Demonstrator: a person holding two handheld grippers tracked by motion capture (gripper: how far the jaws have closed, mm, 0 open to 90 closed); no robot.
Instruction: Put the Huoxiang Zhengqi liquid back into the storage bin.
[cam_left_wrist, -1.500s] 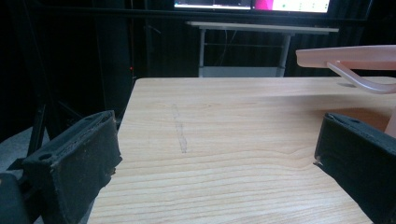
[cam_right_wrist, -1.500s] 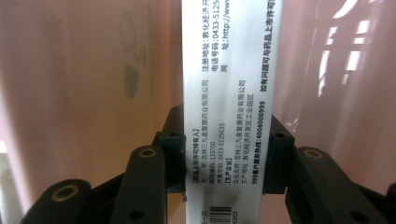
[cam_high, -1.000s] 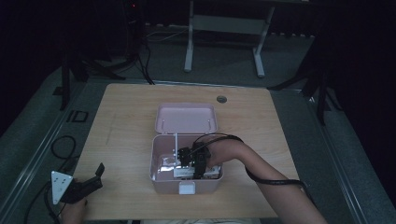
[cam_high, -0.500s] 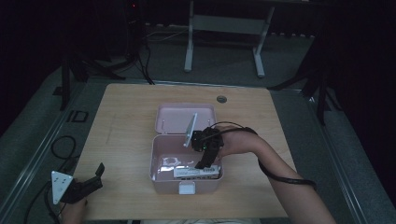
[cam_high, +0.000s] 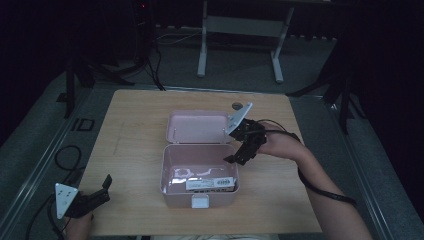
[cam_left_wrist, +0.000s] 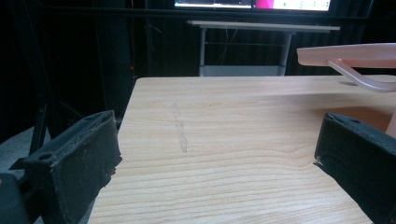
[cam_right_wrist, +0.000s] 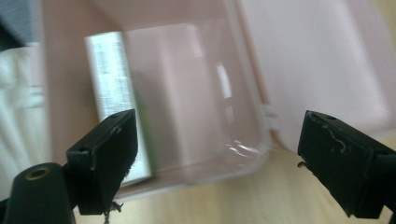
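An open pink box (cam_high: 170, 172) sits mid-table with its lid (cam_high: 197, 126) laid back behind it. Along the box's near wall lies a white labelled packet (cam_high: 210, 183). My right gripper (cam_high: 239, 150) hovers open and empty over the box's right rim. In the right gripper view its jaws (cam_right_wrist: 217, 140) spread wide over the pink interior and the packet (cam_right_wrist: 116, 93). My left gripper (cam_high: 104, 190) rests open at the table's near left corner. Across the bare wood between its jaws (cam_left_wrist: 217, 144), the left gripper view shows the lid's edge (cam_left_wrist: 345, 53) at upper right.
A small dark round object (cam_high: 235, 105) lies near the table's far edge, just behind the right gripper's grey plate. Beyond the wooden table (cam_high: 135, 130) stands a metal stand (cam_high: 240, 25), with cables on the floor at the left.
The right gripper has risen out of the box and moved back and to the right, with nothing in it. The packet stays in the box. The left gripper has not moved.
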